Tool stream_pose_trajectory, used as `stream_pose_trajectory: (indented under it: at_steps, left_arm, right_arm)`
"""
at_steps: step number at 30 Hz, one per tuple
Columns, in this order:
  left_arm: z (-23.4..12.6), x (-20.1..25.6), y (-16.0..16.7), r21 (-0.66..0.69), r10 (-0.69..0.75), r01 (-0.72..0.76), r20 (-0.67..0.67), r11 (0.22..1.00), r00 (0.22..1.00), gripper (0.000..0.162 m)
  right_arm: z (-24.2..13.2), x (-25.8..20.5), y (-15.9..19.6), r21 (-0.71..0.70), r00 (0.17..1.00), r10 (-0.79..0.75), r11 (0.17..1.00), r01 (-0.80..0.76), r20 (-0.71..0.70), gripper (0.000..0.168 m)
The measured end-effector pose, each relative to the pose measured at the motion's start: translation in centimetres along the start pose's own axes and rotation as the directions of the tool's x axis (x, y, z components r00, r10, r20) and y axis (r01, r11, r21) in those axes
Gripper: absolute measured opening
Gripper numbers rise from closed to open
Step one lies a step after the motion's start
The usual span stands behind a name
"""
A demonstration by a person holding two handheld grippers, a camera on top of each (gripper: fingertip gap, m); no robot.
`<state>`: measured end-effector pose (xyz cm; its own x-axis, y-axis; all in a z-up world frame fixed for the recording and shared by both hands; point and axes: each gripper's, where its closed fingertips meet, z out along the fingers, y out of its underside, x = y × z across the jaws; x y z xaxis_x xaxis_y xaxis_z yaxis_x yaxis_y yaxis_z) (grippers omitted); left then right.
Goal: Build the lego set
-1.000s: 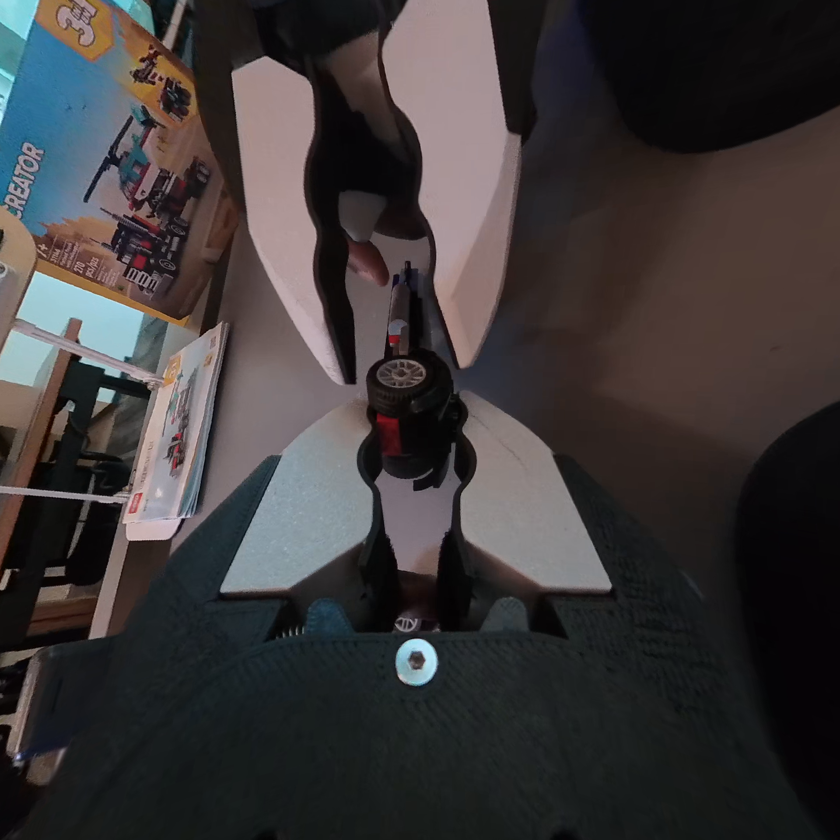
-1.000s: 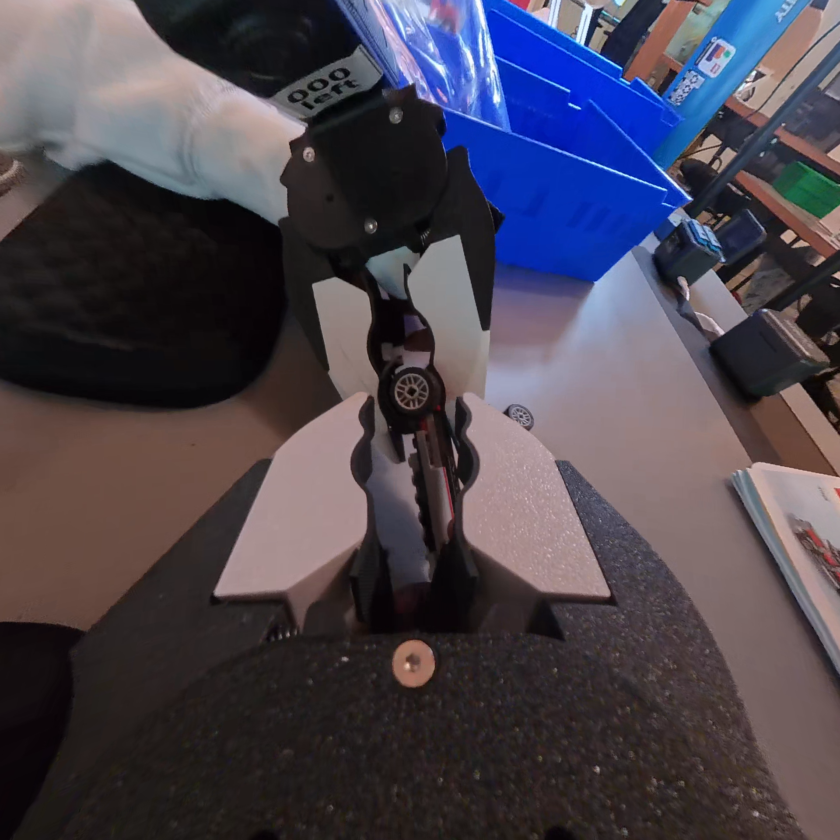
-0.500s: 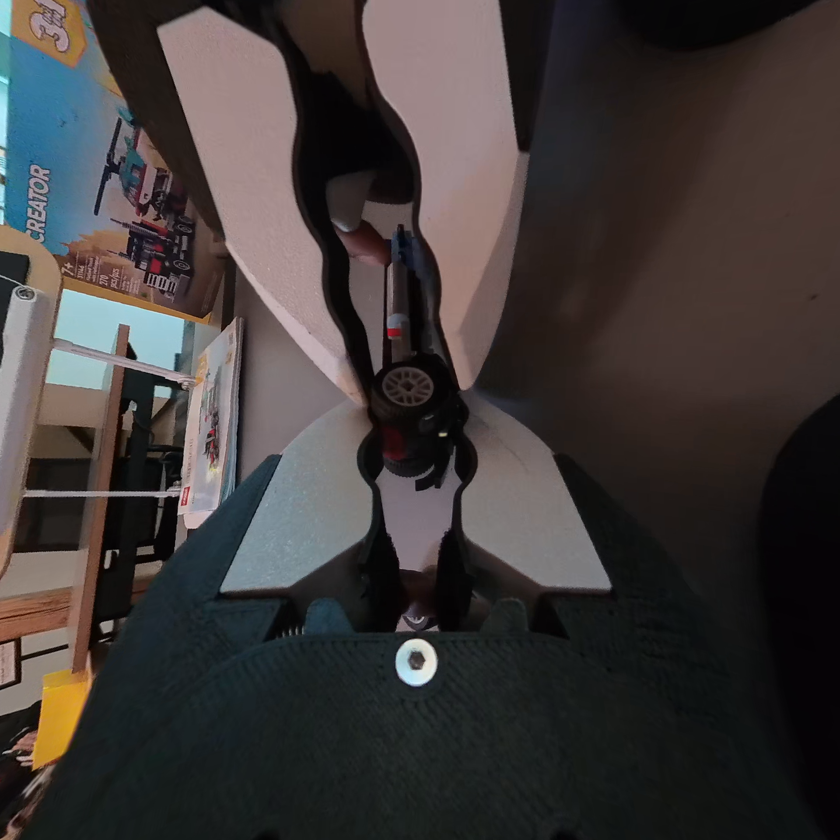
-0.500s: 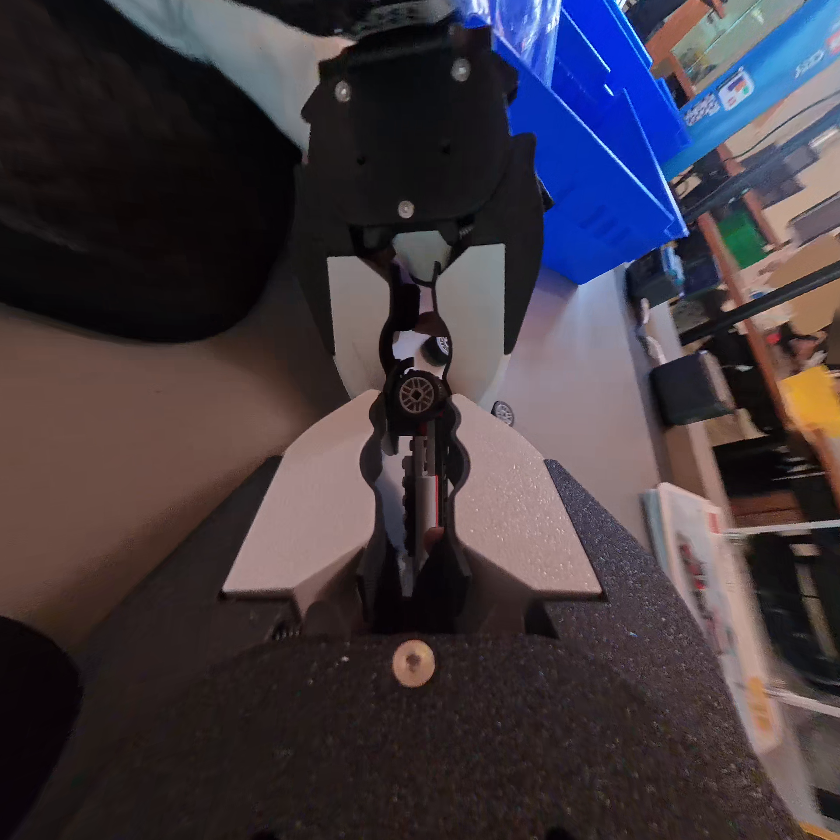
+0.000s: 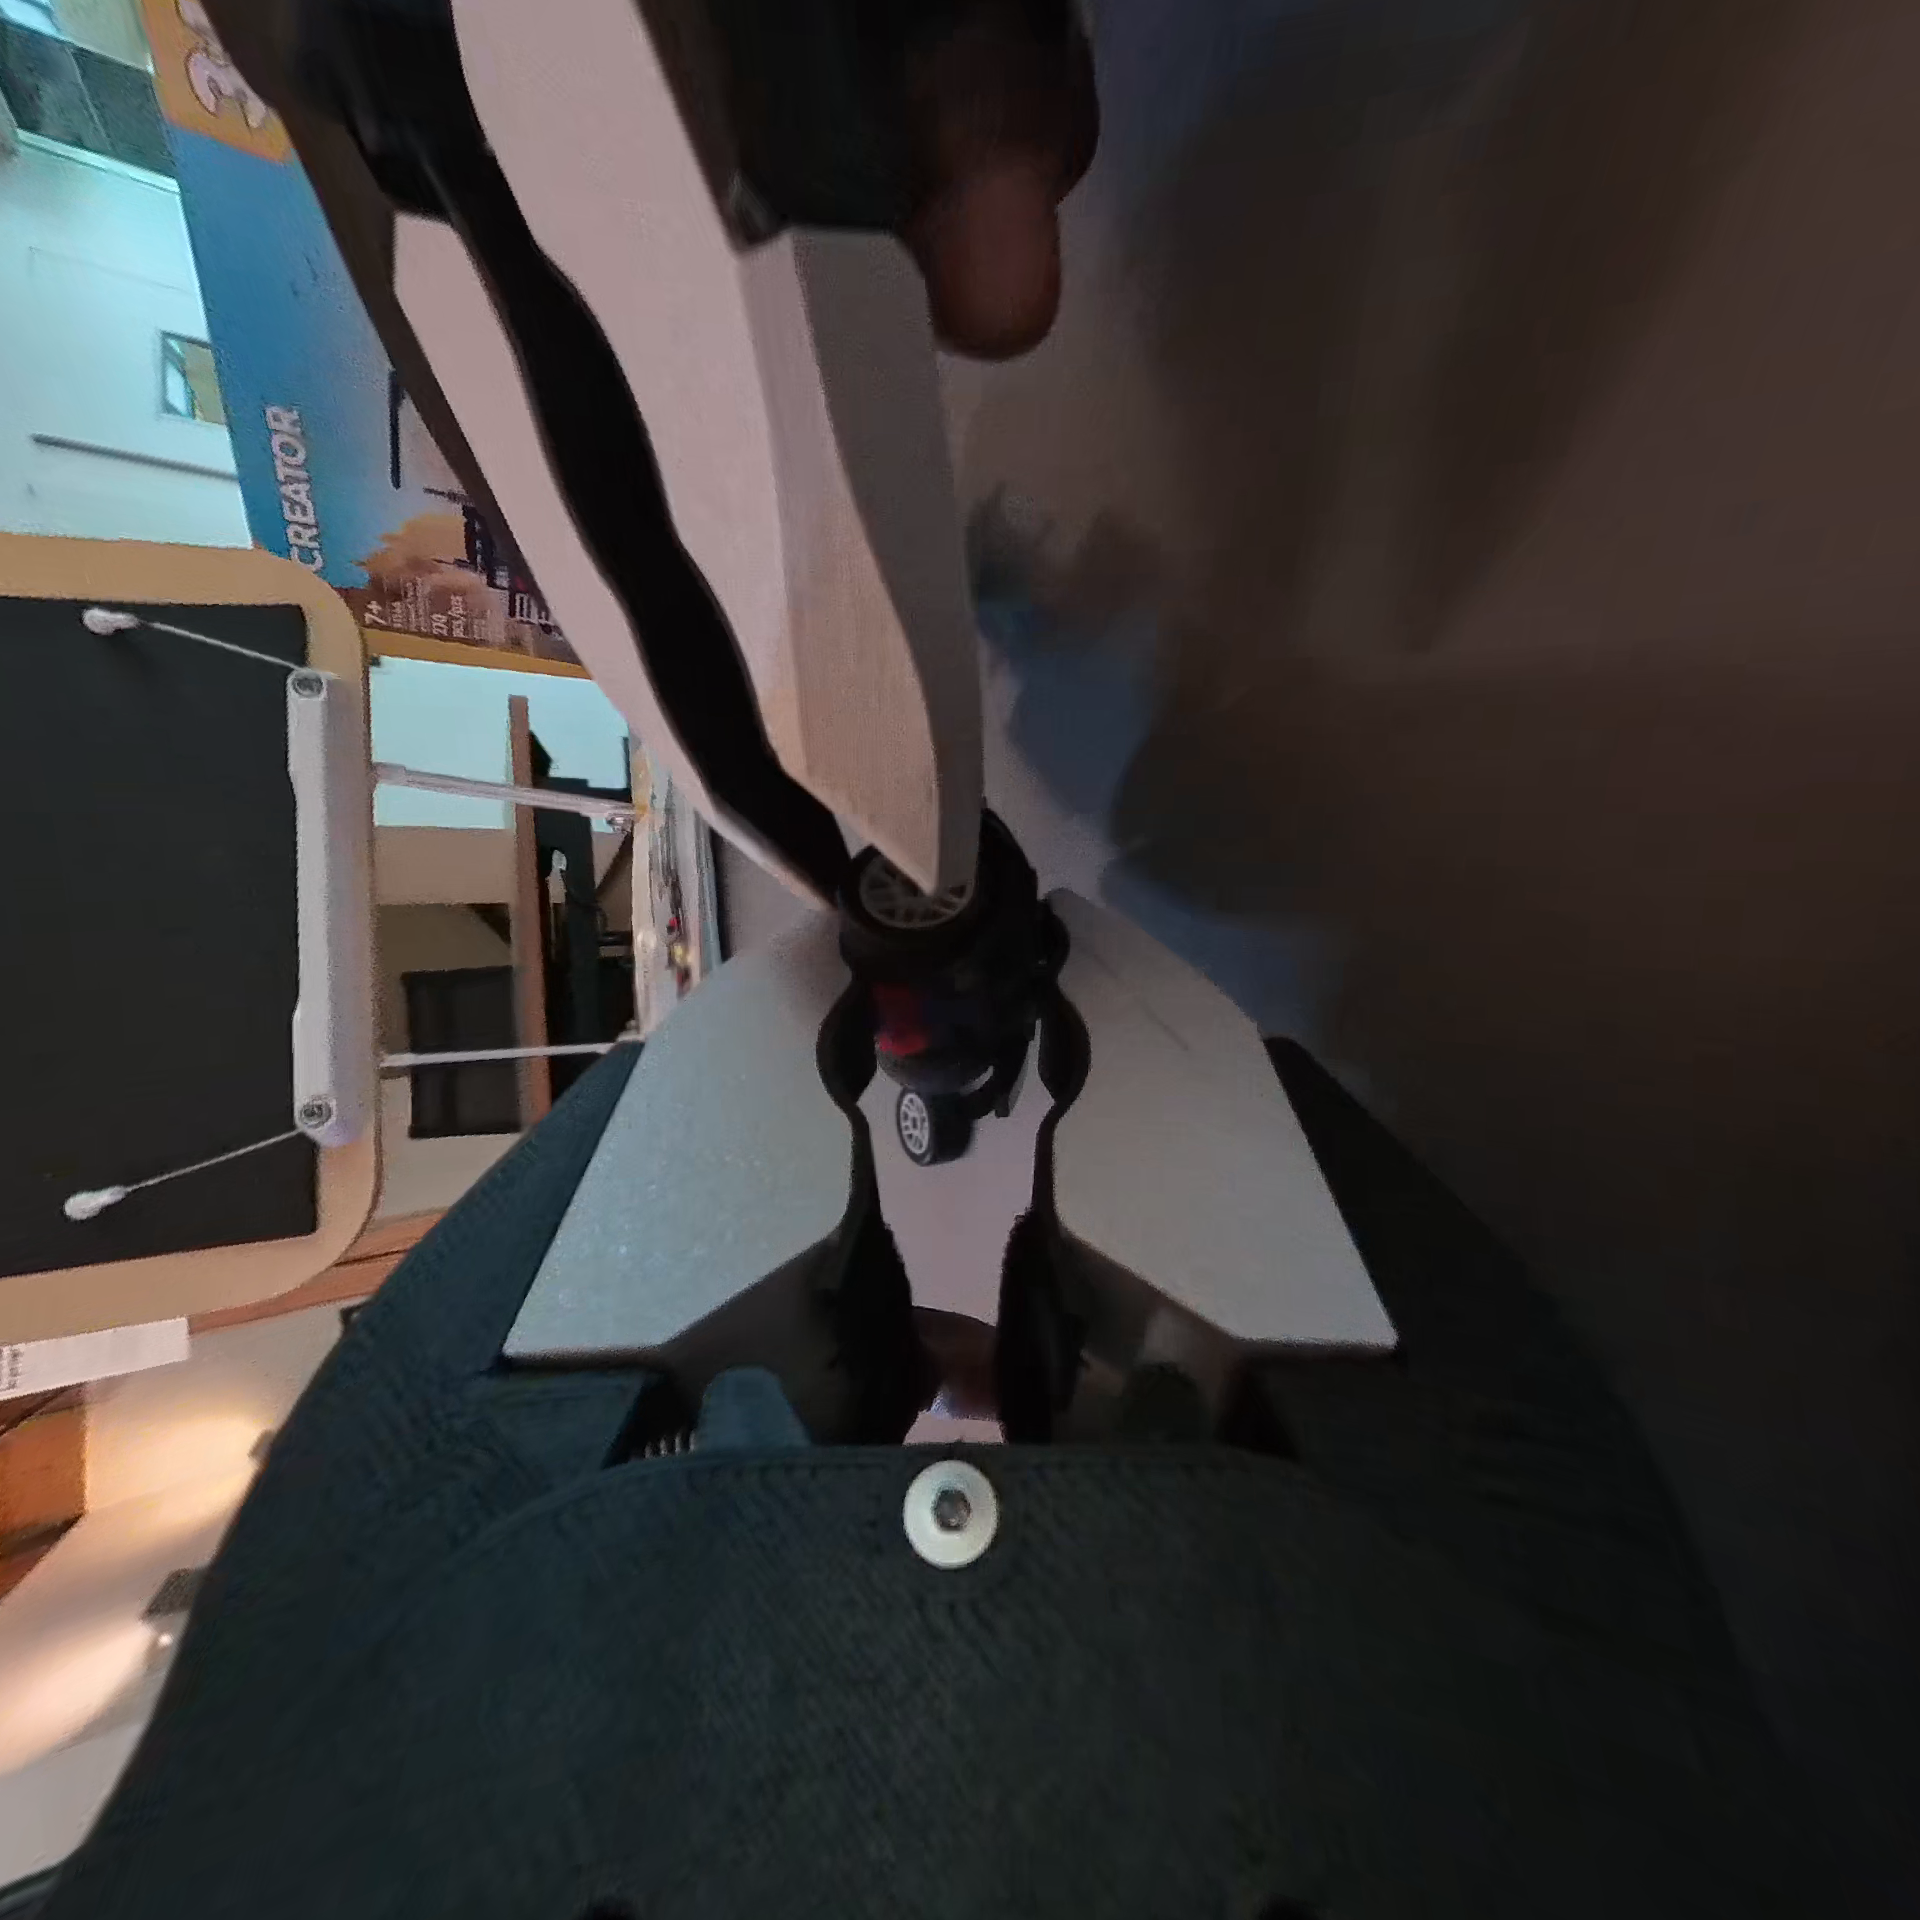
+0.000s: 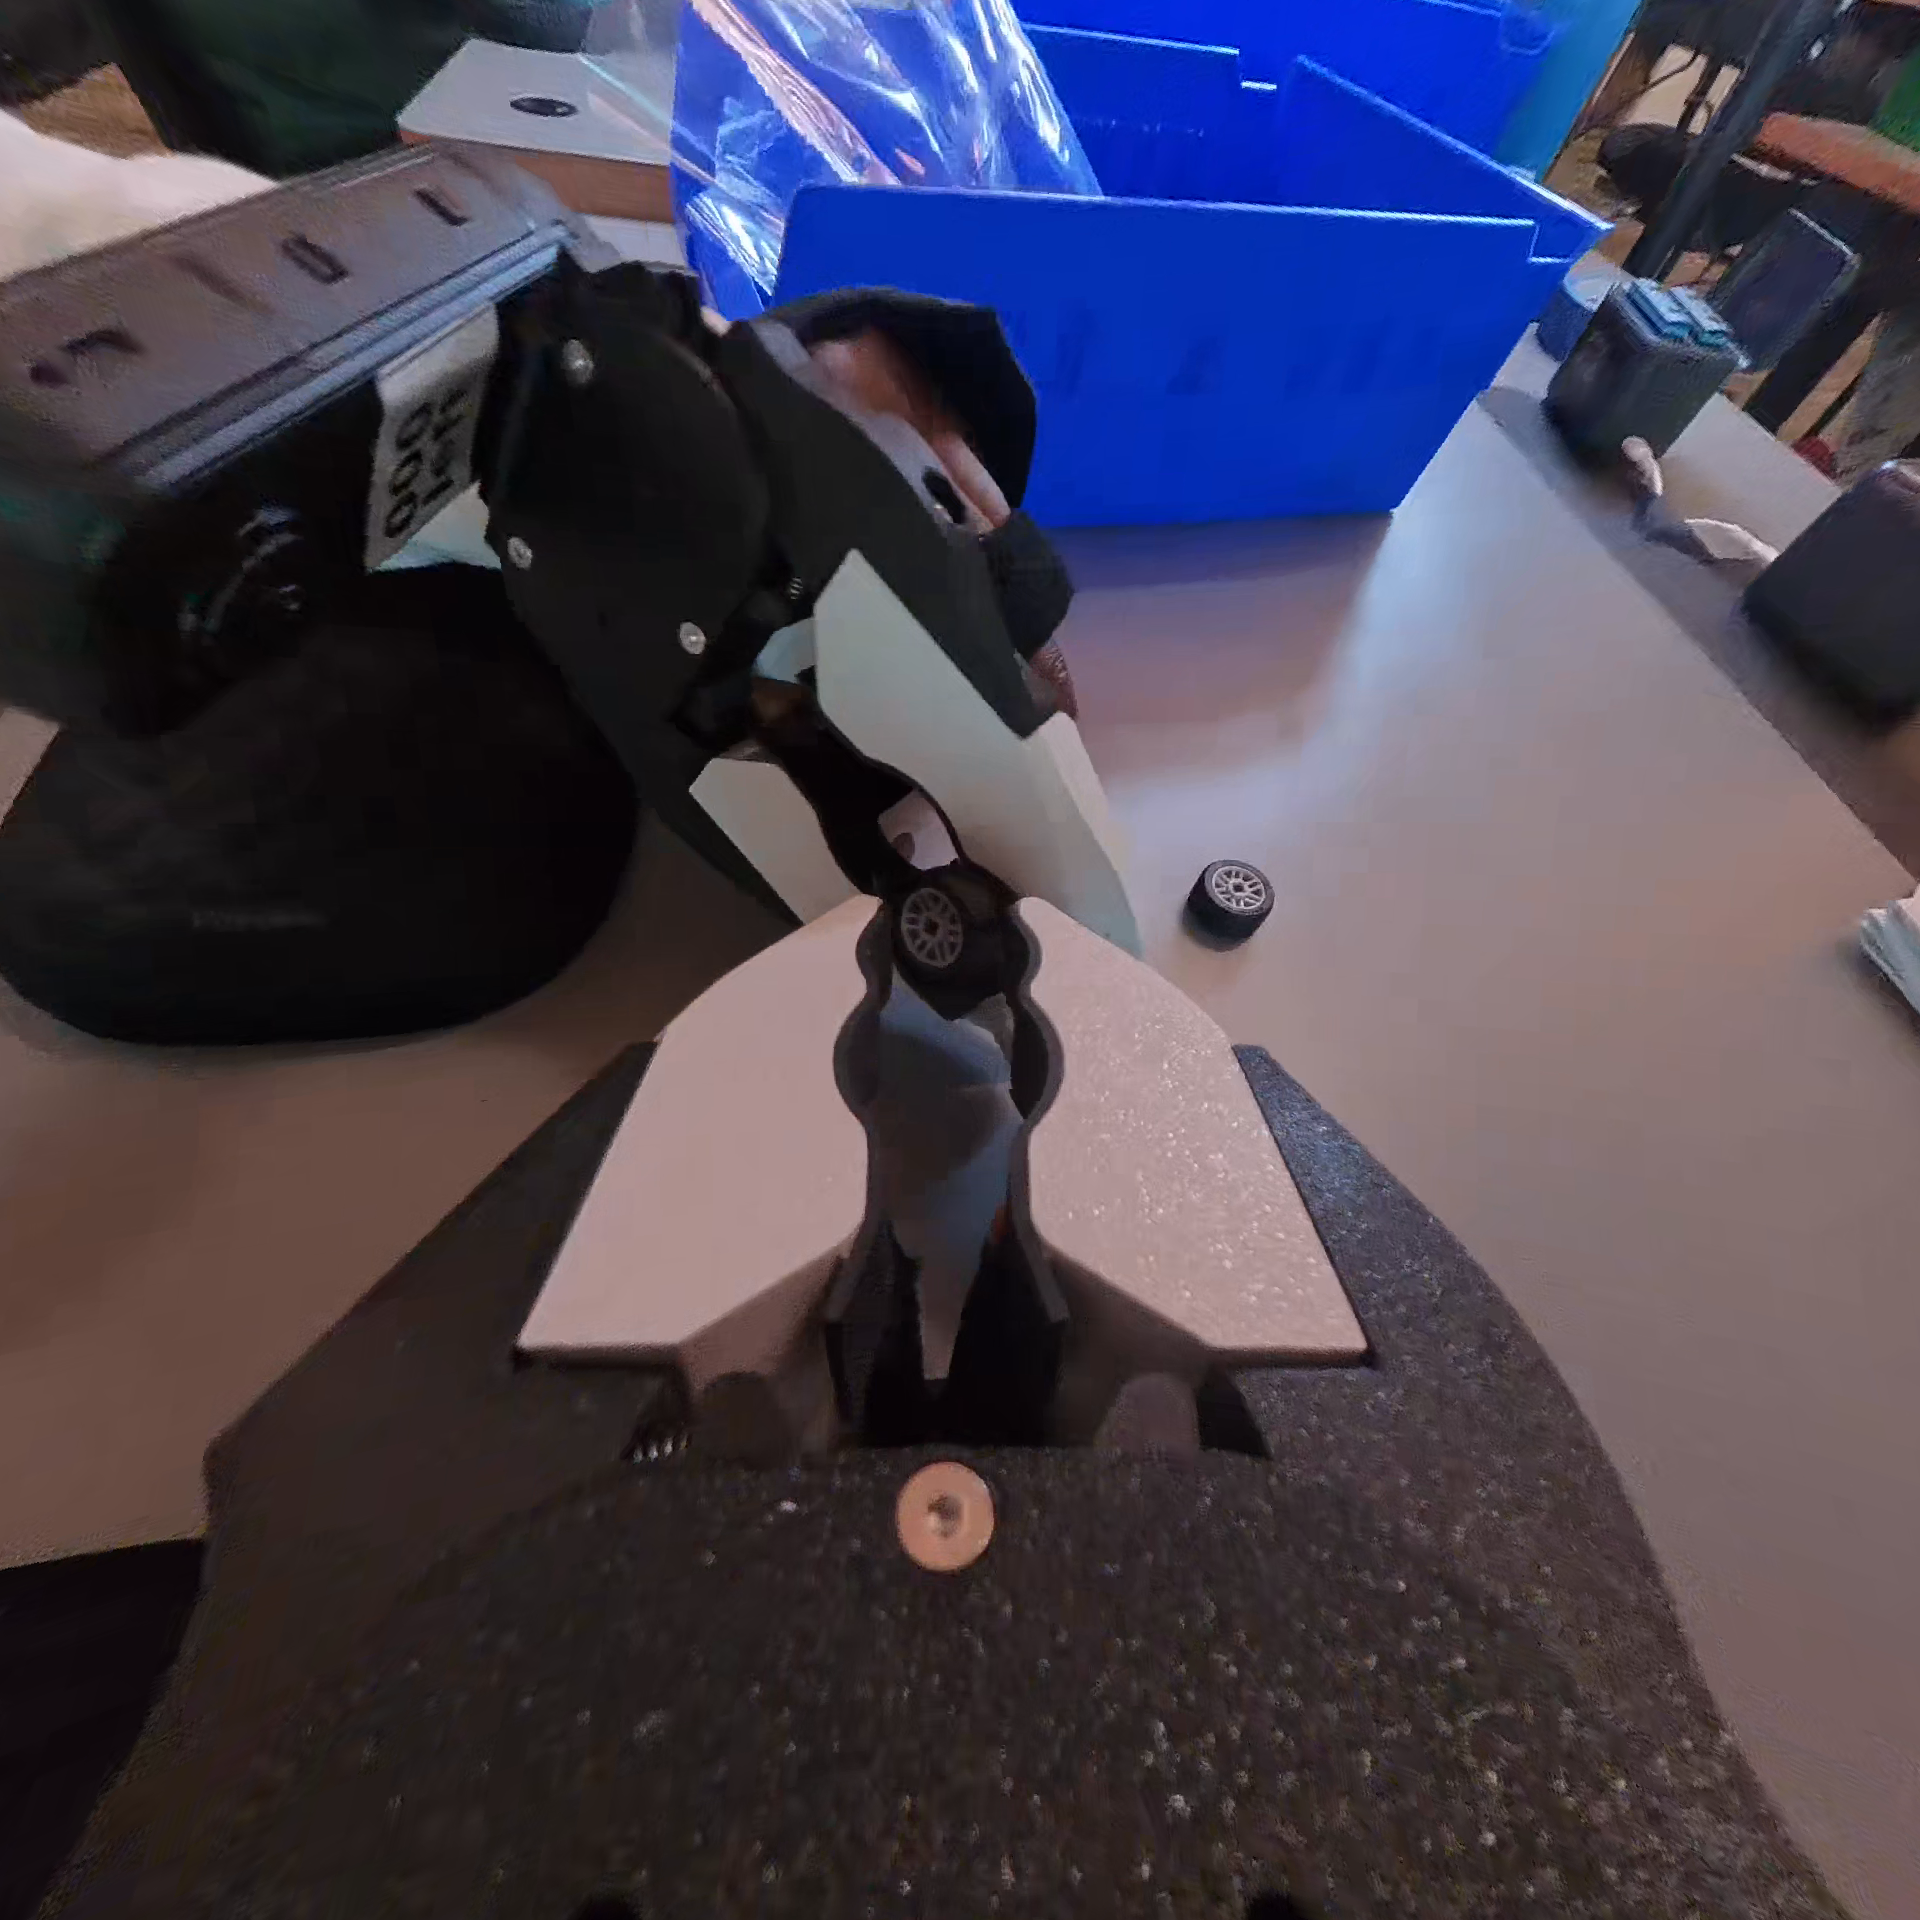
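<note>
A small black Lego vehicle point(image 5: 951, 997) with a red part and grey-hubbed wheels is held in the air between both grippers. My left gripper point(image 5: 940, 935) is shut on its body. A second wheel point(image 5: 925, 1127) shows through the gap between the fingers. My right gripper point(image 6: 945, 935) is shut on the end wheel point(image 6: 935, 930) of the same build. It comes in at a slant from above in the left wrist view point(image 5: 894, 883). The left gripper point(image 6: 925, 878) comes in from the upper left in the right wrist view. A loose wheel point(image 6: 1229, 899) stands on the grey table point(image 6: 1455, 831).
A blue bin point(image 6: 1195, 343) with a plastic bag point(image 6: 862, 114) stands at the back. A black cushion point(image 6: 291, 831) lies at the left. Dark boxes point(image 6: 1642, 364) sit at the right edge. The Lego box point(image 5: 312, 499) stands behind. The gap from one gripper's tips to the other's is roughly 5 cm.
Both grippers have twisted against each other and now meet at an angle. The long grey-and-red strip no longer shows between my right fingers. The loose wheel has come into plain view.
</note>
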<state>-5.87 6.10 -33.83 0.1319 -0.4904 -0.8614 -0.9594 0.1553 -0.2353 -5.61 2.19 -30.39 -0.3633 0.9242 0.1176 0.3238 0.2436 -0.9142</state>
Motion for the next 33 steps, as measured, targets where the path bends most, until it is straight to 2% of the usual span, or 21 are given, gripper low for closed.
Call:
stream_pose_trajectory:
  at_steps: [3, 7, 10, 12, 13, 18, 26, 33]
  left_arm:
    - [0.2, -0.1, 0.5, -0.060, 0.047, -0.046, 0.025, 0.997, 0.999, 0.028]
    - [0.3, 0.0, 0.5, -0.066, 0.032, -0.030, 0.015, 0.997, 0.999, 0.028]
    - [0.4, 0.4, 0.1, -0.055, 0.029, -0.029, -0.002, 0.998, 1.000, 0.028]
    - [0.4, 0.5, 0.1, -0.043, 0.011, -0.011, -0.012, 0.999, 1.000, 0.029]
    - [0.4, 0.5, 0.0, -0.039, 0.015, -0.015, -0.011, 0.999, 1.000, 0.029]
    - [0.4, 0.6, -0.3, -0.022, 0.037, -0.037, 0.001, 0.999, 0.999, 0.029]
    - [0.3, 0.5, -1.0, 0.004, 0.121, -0.122, 0.058, 0.993, 0.991, 0.029]
    - [0.0, 0.1, -1.5, -0.048, 0.346, -0.343, 0.162, 0.938, 0.924, 0.029]
  right_arm:
    - [0.3, 0.3, 0.3, -0.021, 0.999, -0.007, 1.000, 0.007, -0.037, 0.020]
    - [0.4, 0.5, 0.4, -0.019, 0.999, 0.009, 1.000, -0.010, -0.052, 0.018]
    - [0.1, 0.1, 0.7, -0.087, 0.979, -0.199, 0.977, 0.195, -0.047, 0.015]
    - [0.2, -0.1, 0.8, -0.131, 0.917, -0.393, 0.915, 0.381, -0.073, 0.015]
    - [0.2, -0.1, 0.8, -0.140, 0.896, -0.436, 0.895, 0.424, -0.077, 0.015]
    - [0.0, -0.5, 0.8, -0.077, 0.897, -0.442, 0.895, 0.439, -0.024, 0.014]
    - [-0.6, -1.1, 0.9, 0.037, 0.927, -0.367, 0.930, 0.365, 0.081, 0.011]
    - [-1.0, -1.9, 1.4, 0.023, 0.907, -0.401, 0.916, 0.402, 0.127, 0.010]
